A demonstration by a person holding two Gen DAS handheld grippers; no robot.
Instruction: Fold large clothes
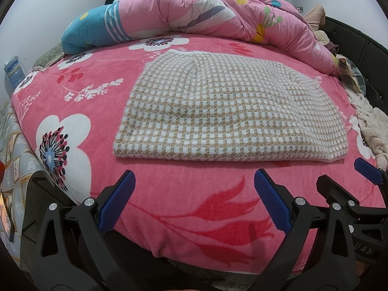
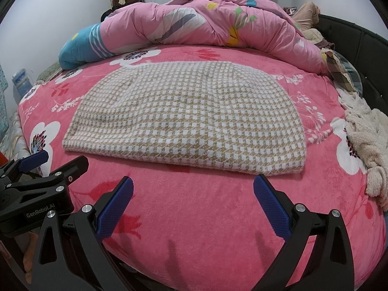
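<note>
Centrally on the pink floral bed blanket, a houndstooth knit garment is laid folded flat. Both the left gripper and right gripper are held short of it, jaws spread, empty. Soft, thick, limp fabric is judged; its near corners suit pinching.

White lettering "GenRobot.AI" stood on the black body of the left gripper, seen from the right wrist.
</note>
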